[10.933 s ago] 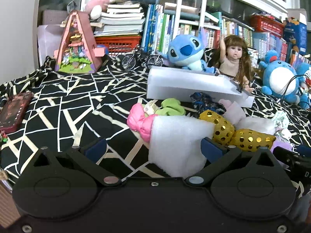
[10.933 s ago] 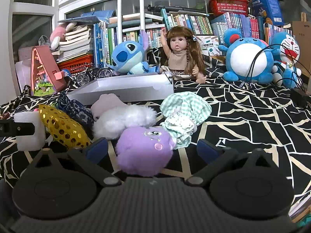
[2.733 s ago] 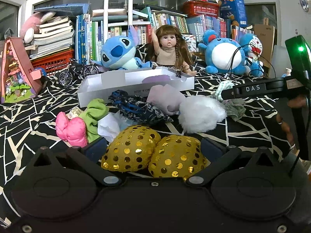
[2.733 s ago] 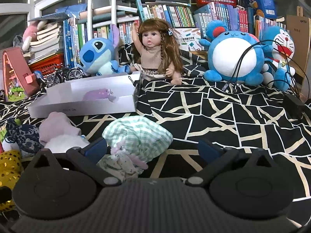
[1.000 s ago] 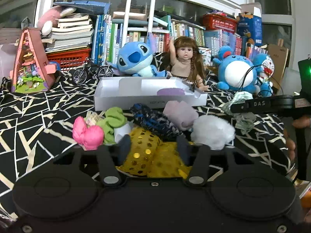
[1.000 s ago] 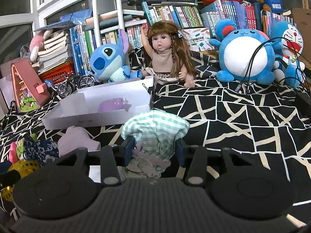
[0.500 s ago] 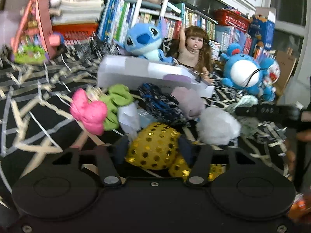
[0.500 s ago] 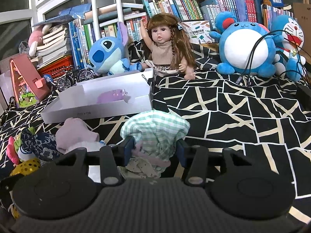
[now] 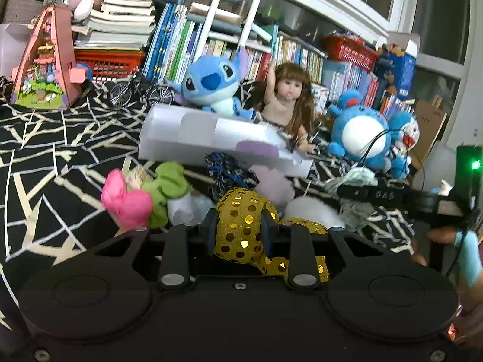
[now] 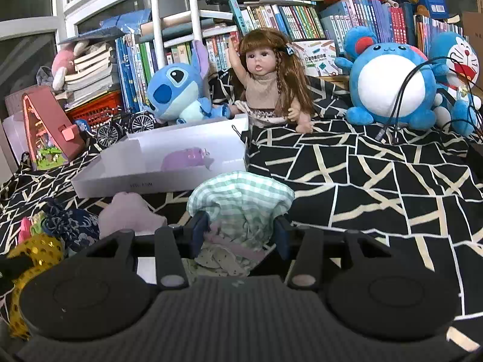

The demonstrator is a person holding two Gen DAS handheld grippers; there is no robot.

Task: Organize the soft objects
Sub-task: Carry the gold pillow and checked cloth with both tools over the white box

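My left gripper (image 9: 238, 229) is closing, and its pads press on a gold sequined soft piece (image 9: 241, 208), squeezing it narrow. Beside it lie a pink bow (image 9: 126, 202), a green soft piece (image 9: 169, 184), a dark blue patterned pouch (image 9: 226, 172) and a white fluffy ball (image 9: 311, 211). My right gripper (image 10: 239, 229) is closing too, with its pads against a green checked cloth bundle (image 10: 241, 193). A white open box (image 10: 169, 178) lies behind it with a purple plush (image 10: 187, 157) inside. A pale pink soft piece (image 10: 129, 214) sits left of the bundle.
At the back, a blue Stitch plush (image 10: 175, 90), a doll (image 10: 265, 84) and a round blue plush (image 10: 392, 84) line a bookshelf (image 10: 271, 15). A pink toy house (image 9: 45, 60) and a model bicycle (image 9: 139, 90) stand far left. Black cables (image 10: 401, 102) trail at right. A hand (image 9: 437, 235) shows at right.
The left jaws have narrowed from a loose hold to a tight squeeze on the gold piece, and the left view has rolled. The right gripper stays on the checked bundle.
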